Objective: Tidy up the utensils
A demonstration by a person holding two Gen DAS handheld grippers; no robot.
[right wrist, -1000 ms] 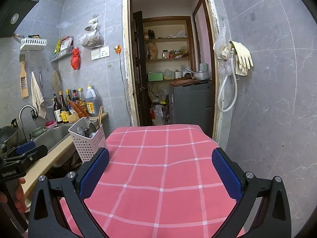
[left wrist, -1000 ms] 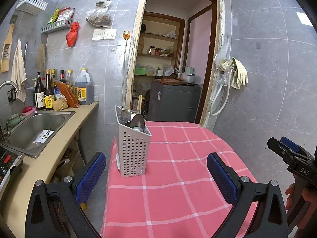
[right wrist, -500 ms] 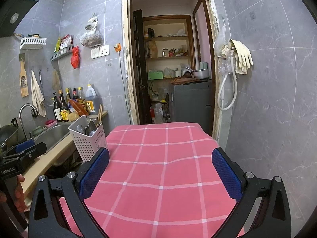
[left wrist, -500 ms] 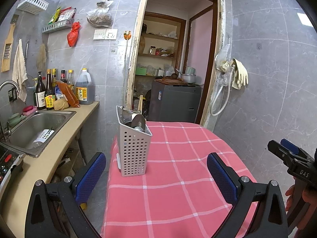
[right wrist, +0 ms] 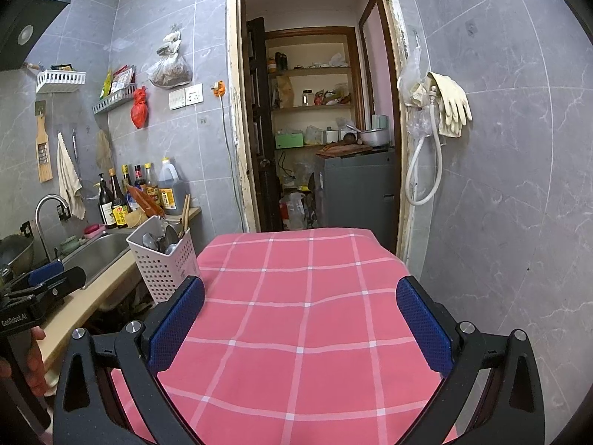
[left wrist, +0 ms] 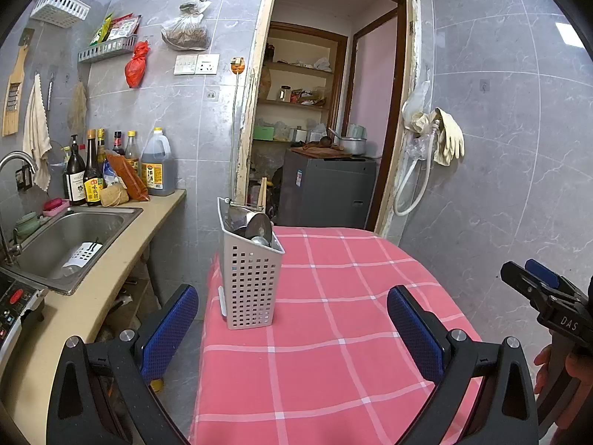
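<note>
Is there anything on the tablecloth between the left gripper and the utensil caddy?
Nothing visible. The left gripper is open and empty, and only bare pink checked tablecloth lies between it and the white perforated utensil caddy, which stands upright near the table's left edge with spoons inside.

- Utensils (left wrist: 255, 228) in caddy (left wrist: 250, 278): lower parts hidden by perforated walls; count appears indeterminate.
- Right gripper (left wrist: 548, 296): cut off by frame edge in left view.
- Bottle (right wrist: 118, 205) labels: too small to read.
</note>
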